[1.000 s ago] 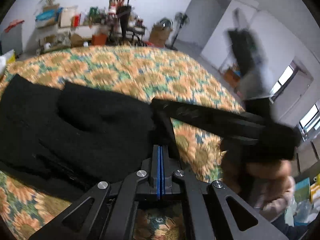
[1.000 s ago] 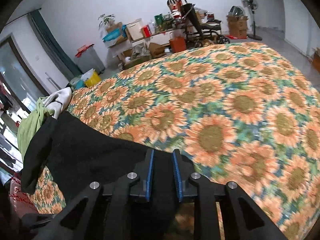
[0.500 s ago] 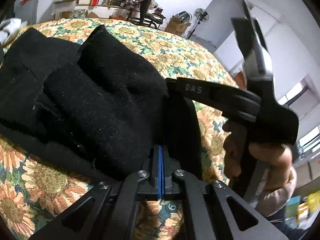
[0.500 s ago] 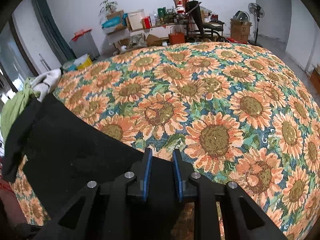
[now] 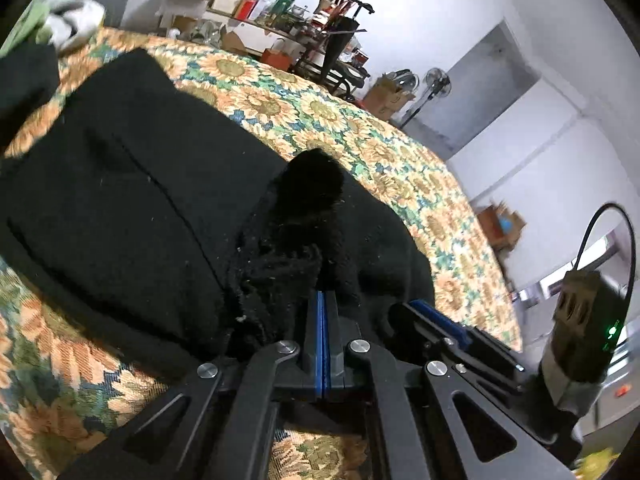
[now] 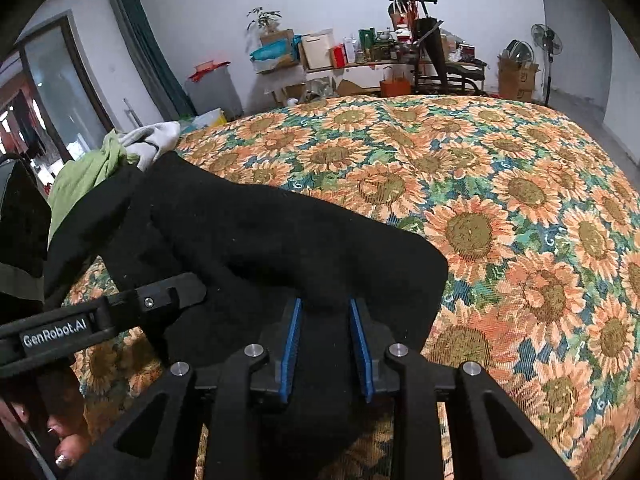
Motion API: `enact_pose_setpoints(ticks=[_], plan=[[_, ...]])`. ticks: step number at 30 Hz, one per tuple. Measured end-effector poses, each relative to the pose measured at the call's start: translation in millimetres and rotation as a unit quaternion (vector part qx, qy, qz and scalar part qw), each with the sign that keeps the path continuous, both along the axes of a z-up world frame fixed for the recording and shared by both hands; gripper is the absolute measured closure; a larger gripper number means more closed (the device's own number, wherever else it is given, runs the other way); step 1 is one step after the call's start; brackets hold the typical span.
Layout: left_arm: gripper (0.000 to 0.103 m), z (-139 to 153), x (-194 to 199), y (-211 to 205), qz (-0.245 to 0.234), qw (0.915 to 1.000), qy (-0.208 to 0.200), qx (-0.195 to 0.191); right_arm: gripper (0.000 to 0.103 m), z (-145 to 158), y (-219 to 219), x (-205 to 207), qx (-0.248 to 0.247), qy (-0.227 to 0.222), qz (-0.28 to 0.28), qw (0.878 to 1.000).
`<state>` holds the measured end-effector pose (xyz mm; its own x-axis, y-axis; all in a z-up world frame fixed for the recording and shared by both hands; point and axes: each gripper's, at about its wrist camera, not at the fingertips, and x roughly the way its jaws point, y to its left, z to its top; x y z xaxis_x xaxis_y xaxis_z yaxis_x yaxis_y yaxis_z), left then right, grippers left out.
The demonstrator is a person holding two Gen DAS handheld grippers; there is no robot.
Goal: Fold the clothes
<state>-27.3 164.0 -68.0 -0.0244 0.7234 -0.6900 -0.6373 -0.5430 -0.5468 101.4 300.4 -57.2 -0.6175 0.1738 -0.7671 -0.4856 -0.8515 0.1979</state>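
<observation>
A black fleece garment lies folded over itself on the sunflower bedspread. My left gripper has its blue pads pressed together, and a bunched edge of the garment sits at their tips. My right gripper has thick black cloth filling the gap between its pads, at the garment's near right corner. In the left wrist view the right gripper is close beside the left one. In the right wrist view the left gripper reaches in from the left over the cloth.
A green and white heap of clothes lies at the bed's far left corner. Cluttered shelves and boxes and a fan stand beyond the bed. A hand holds the left tool. Bare bedspread spreads to the right.
Both grippers have carried the garment's edge forward and down, so the cloth is now doubled over itself. The two grippers have come close together. The right jaws stand slightly wider.
</observation>
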Motion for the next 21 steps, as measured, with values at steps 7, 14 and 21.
enact_pose_setpoints(ticks=[7,14,21], plan=[[0.101,4.0,9.9,-4.5,0.004,0.9998,0.019,0.001,0.064,17.9,-21.3,15.4,-0.016,0.015,0.022,1.0],[0.101,-4.6,12.0,-8.9,0.001,1.0,0.002,0.007,0.064,0.2,-48.5,18.4,0.042,-0.03,0.028,0.998],[0.101,-6.5,18.2,-15.2,-0.003,0.9998,-0.009,0.019,0.062,10.1,-42.5,30.0,0.0,-0.021,-0.01,1.0]])
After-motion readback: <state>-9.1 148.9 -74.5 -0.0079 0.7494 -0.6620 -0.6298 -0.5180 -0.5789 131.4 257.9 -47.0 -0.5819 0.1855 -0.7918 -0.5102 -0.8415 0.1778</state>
